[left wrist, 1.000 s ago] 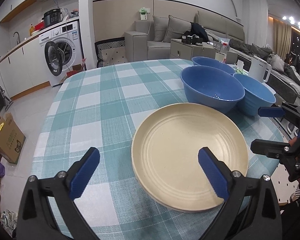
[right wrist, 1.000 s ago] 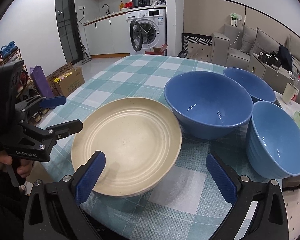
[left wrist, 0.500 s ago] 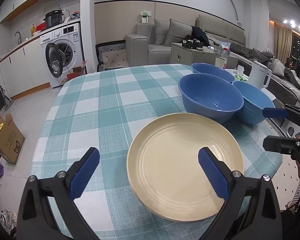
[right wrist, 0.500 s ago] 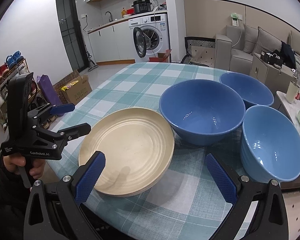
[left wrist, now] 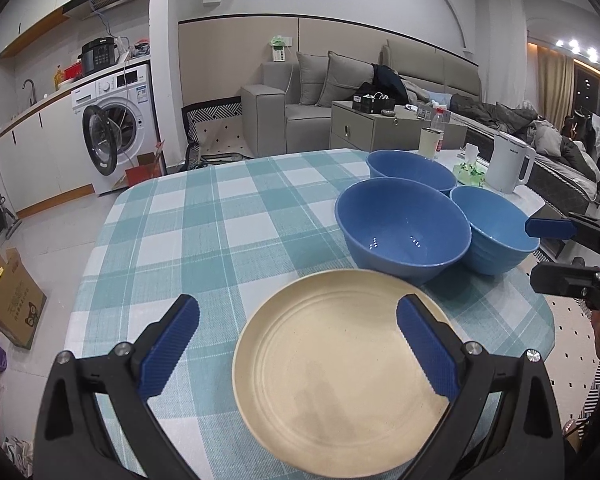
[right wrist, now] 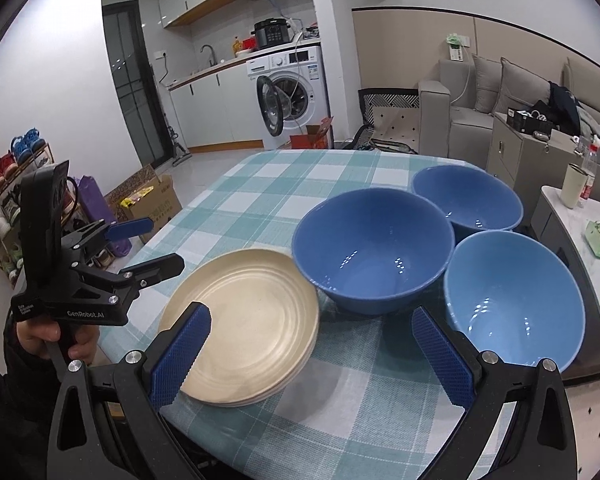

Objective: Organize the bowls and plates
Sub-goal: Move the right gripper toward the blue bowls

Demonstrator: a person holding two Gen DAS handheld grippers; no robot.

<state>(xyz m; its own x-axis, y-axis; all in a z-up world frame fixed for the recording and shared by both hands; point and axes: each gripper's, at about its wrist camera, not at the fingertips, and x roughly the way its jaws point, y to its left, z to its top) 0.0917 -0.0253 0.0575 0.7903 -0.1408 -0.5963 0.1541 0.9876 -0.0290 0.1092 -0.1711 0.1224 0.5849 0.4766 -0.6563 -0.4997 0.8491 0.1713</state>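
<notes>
A cream plate [left wrist: 340, 372] lies on the checked tablecloth [left wrist: 204, 232] near its front edge; in the right wrist view the plate [right wrist: 244, 328] shows stacked rims, like a small pile. Behind it three blue bowls cluster: a wide one [left wrist: 402, 236], one farther back [left wrist: 410, 170] and one to the right [left wrist: 496, 236]. My left gripper [left wrist: 296, 320] hangs open over the plate's near-left side, holding nothing. My right gripper [right wrist: 310, 320] is open above the cloth between plate and the near bowl [right wrist: 512, 296], also with nothing in it. Each gripper shows in the other's view: left gripper [right wrist: 152, 246], right gripper [left wrist: 548, 254].
A white kettle [left wrist: 510, 168] and a green tissue pack [left wrist: 468, 170] stand on a side surface beyond the bowls. A washing machine [left wrist: 112, 140] with its door open and a cardboard box [left wrist: 12, 300] sit on the floor to the left. A hand [right wrist: 56, 336] holds the left gripper's handle.
Both grippers have drawn back and risen from the table, so plate and bowls look smaller and farther off. Both stay open. The dishes have not moved.
</notes>
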